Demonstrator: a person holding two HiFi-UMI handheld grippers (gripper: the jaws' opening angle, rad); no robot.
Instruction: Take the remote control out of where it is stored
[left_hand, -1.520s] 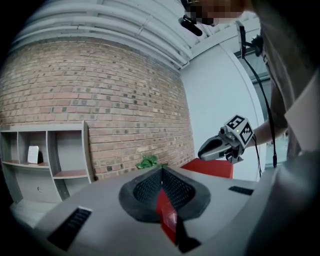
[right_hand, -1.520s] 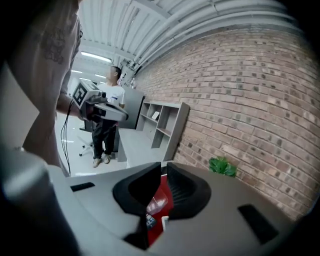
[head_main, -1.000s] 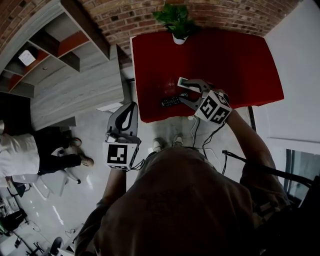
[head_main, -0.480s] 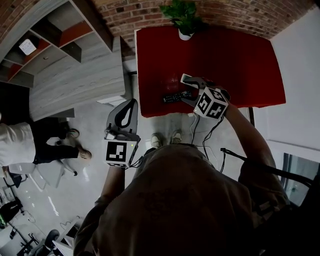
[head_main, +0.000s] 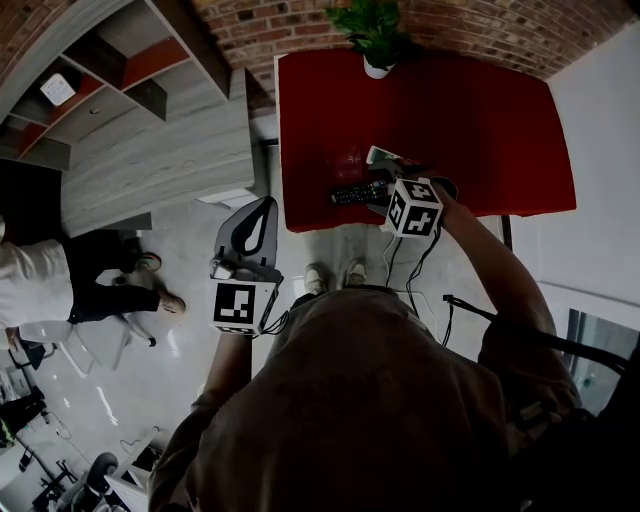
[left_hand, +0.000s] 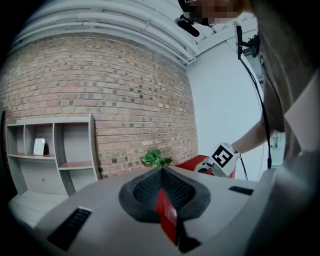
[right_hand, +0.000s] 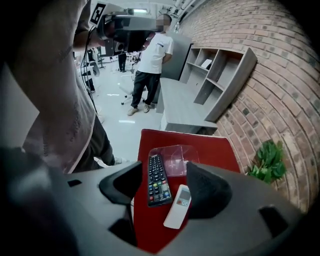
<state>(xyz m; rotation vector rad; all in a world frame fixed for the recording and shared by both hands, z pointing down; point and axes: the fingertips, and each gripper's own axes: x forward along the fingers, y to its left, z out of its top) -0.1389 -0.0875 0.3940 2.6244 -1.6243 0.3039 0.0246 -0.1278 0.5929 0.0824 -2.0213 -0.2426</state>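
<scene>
A black remote control (right_hand: 159, 180) lies on the red table (right_hand: 212, 152), its far end resting on a clear plastic tray (right_hand: 179, 156). Beside it on the red cloth lies a smaller white remote (right_hand: 178, 206). My right gripper (right_hand: 165, 189) points steeply down over both remotes; its jaws have just been opening, and they stand wide to either side of the remotes without touching them. In the head view the black remote (head_main: 355, 192) sits near the table's front edge, just left of the right gripper (head_main: 378, 180). My left gripper (left_hand: 161, 175) is shut and empty, held level off the table's left side (head_main: 250, 235).
A potted plant (head_main: 372, 35) stands at the table's far edge by the brick wall. A grey shelf unit (head_main: 150, 120) is at the left. One person stands by the cabinet (right_hand: 152, 60), and another is low at the left (head_main: 60, 290). My feet show at the table's front (head_main: 335, 278).
My right gripper has come down over the remotes and tipped more steeply, its jaws wider apart. The left gripper has stayed in place.
</scene>
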